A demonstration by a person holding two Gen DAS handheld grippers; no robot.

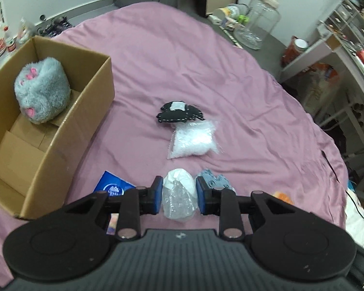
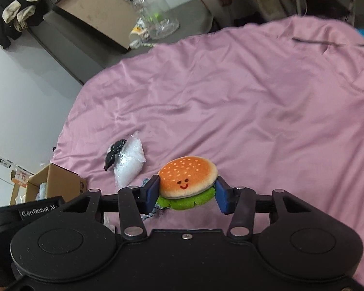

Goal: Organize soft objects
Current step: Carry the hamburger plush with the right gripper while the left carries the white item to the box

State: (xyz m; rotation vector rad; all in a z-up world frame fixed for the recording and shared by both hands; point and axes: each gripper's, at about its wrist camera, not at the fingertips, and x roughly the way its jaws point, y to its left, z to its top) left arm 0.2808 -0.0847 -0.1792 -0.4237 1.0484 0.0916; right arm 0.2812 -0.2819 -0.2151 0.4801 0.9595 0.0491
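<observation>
The left tongs (image 1: 179,195) pinch a white bundle wrapped in clear plastic (image 1: 179,197), the blue pads pressed against both its sides. Just left of them a blue packet (image 1: 111,188) lies on the pink bedsheet (image 1: 157,60), and just right a grey-blue cloth piece (image 1: 213,178) peeks out behind the right pad. Farther on, a clear bag of white filling (image 1: 194,139) rests on the sheet, touching a black stitched toy (image 1: 179,112) beyond it. To the left an open cardboard box (image 1: 68,131) sits on the bed with a grey furry paw plush (image 1: 42,89) inside, leaning on the far end. Past the bed's far edge stands a large clear jar (image 1: 259,21).

The right tongs (image 2: 186,190) grip a burger plush (image 2: 188,181) with a smiling face, one pad on each side, lifted over the sheet (image 2: 230,97). Beyond and left lie the bag of filling (image 2: 131,162) and black toy (image 2: 114,154), touching. The box (image 2: 58,179) shows at the left edge, the jar (image 2: 155,14) far back.
</observation>
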